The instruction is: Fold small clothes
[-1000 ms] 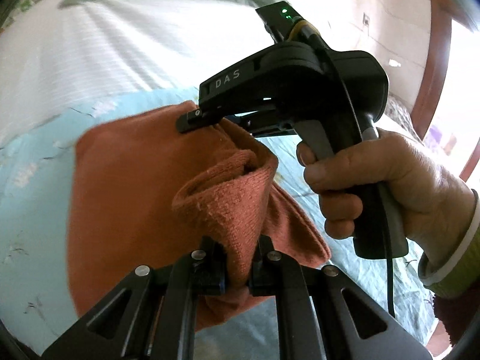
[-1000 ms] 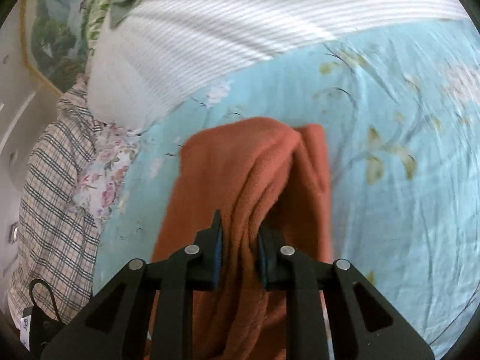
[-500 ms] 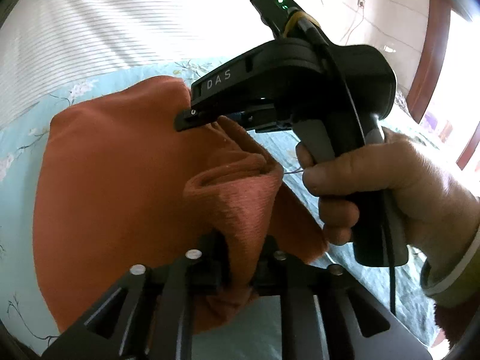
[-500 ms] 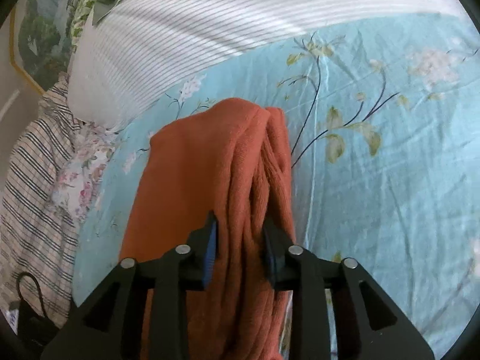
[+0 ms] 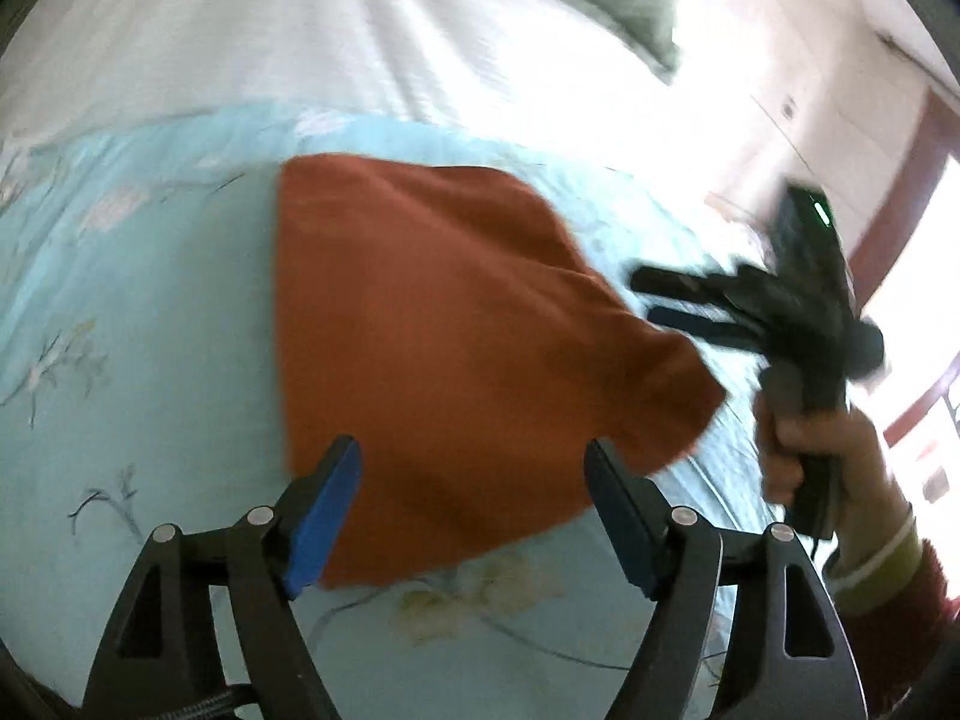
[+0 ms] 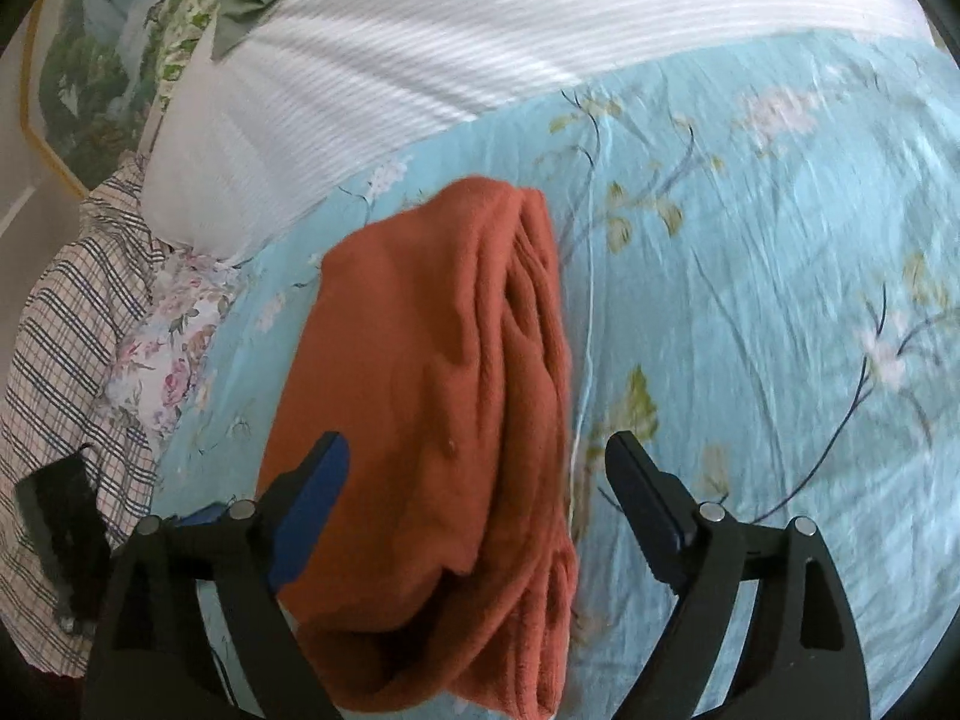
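The rust-orange knit garment (image 5: 456, 348) lies folded on the bed's light-blue floral sheet (image 5: 138, 324) — in the left wrist view a smooth, roughly trapezoid slab, narrower at the far end and flaring toward the camera. In the right wrist view the same garment (image 6: 432, 420) shows its layers: a flat top face on the left and several stacked, ribbed fold edges running along its right side (the near end bulges in a rounded roll).

Left hand-held gripper (image 5: 474, 504): its jaws are opening and stand wide, the blue pads clear of the cloth, the garment's near edge lying on the sheet between and just beyond them.

Right hand-held gripper (image 6: 474, 498): its jaws are opening too, spread wide, with the garment running between the fingers but not pinched. In the left wrist view this gripper (image 5: 666, 303) is blurred, just beside the garment's right corner, held by the person's hand (image 5: 816, 456).

A white striped pillow (image 6: 480, 42) lies beyond the garment, a plaid cloth (image 6: 66, 324) at far left.
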`<state>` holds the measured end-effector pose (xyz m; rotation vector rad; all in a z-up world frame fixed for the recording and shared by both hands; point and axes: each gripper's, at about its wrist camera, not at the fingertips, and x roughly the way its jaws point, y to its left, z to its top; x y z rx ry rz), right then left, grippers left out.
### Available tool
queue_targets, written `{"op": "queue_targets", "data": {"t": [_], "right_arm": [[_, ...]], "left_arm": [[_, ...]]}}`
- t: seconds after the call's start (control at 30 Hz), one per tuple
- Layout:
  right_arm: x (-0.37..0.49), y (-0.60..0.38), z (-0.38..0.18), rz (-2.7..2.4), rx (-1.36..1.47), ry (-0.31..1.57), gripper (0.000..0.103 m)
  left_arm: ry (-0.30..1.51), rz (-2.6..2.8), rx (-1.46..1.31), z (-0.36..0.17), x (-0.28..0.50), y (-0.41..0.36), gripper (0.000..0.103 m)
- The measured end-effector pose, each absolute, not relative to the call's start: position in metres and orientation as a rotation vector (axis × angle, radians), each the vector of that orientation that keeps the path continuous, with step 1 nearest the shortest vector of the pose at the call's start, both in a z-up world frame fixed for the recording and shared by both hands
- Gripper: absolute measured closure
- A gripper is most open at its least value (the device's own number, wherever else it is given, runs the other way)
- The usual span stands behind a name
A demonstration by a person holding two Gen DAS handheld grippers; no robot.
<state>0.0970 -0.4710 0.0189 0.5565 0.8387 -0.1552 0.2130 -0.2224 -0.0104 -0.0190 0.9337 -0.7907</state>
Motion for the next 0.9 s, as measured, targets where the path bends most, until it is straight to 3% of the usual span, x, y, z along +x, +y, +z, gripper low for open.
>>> {"op": "queue_targets", "data": {"t": [0.47,0.53,0.6,0.67,0.83,0.9], "right_arm": [[0.126,-0.485,-0.005,-0.095,0.648,0.892,0.016],[0.132,-0.485,-0.008,-0.079,0.661,0.906,0.024],[0.140,-0.485,-0.016,-0.080,0.682,0.941,0.052],[0.143,-0.484,-0.022,-0.063,0.711,0.950,0.060],[0.141,-0.471,-0.014,-0.061,0.710,0.933,0.070],[0.140,-0.462,-0.009,-0.047,0.709,0.923,0.073]], "left_arm": [[1.162,-0.781,-0.270,-0.075,0.314,-0.213,0.025],[1.164,-0.800,-0.272,-0.076,0.322,-0.219,0.025],[1.165,-0.812,-0.268,-0.077,0.327,-0.226,0.027],[1.160,-0.825,-0.262,-0.077,0.332,-0.232,0.032],[1.142,-0.854,-0.238,-0.076,0.331,-0.240,0.069],[1.123,-0.869,-0.254,-0.070,0.325,-0.233,0.074]]}}
